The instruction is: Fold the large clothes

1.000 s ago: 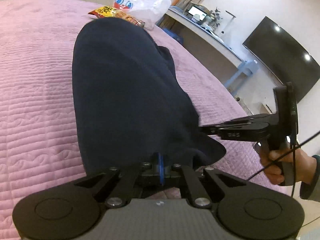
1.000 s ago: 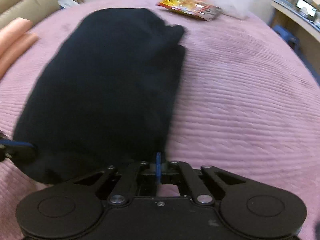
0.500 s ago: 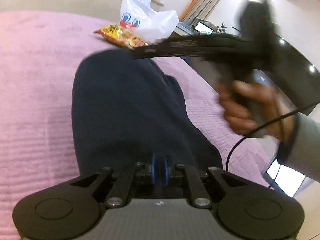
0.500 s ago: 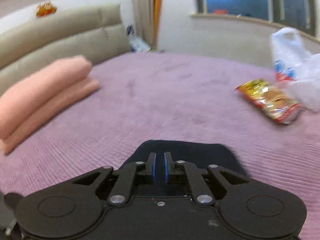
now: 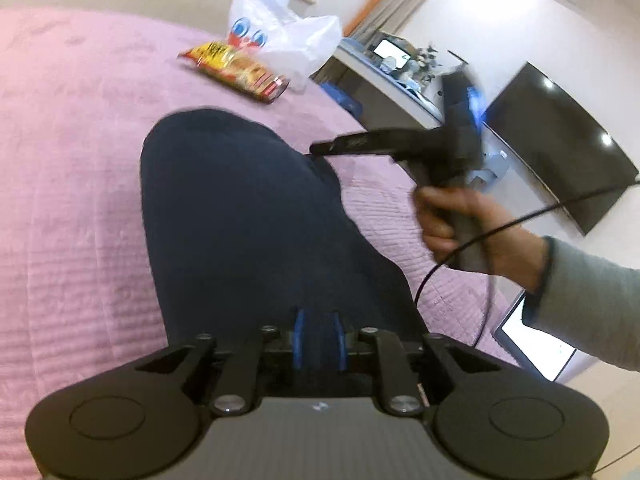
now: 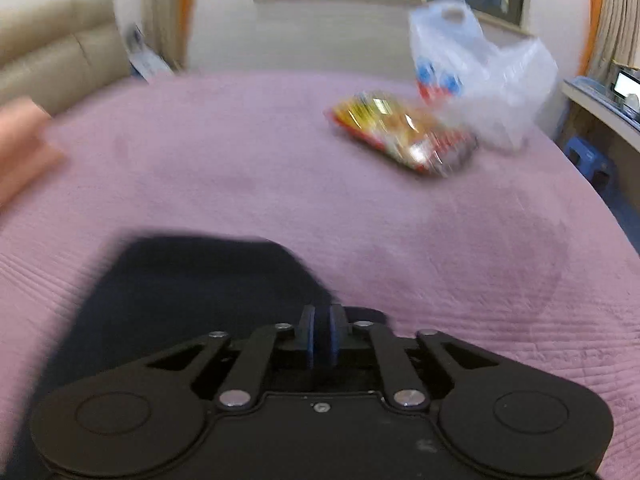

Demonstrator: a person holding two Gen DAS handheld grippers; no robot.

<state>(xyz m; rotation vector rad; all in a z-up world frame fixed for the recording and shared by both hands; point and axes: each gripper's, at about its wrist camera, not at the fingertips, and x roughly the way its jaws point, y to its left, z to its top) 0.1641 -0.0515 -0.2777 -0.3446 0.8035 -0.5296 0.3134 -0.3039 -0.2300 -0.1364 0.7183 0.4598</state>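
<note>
Navy fabric, the dark garment (image 5: 248, 216), lies as a long folded strip on the pink quilted bedspread (image 5: 72, 184), its near end under the left gripper (image 5: 317, 338), whose blue pads stand slightly apart with nothing between them. The right gripper (image 6: 321, 338) hovers over the garment's far end, its pads almost together and, as far as the blur allows, empty. The step in hand looks like the pause between folds: the next move calls for pinching an end and carrying it lengthwise over the strip. A second ago both claws pinched the near hem; since then the right one has lifted and swung across towards the snack packet (image 6: 404, 136) and plastic bag (image 6: 480, 76)
</note>
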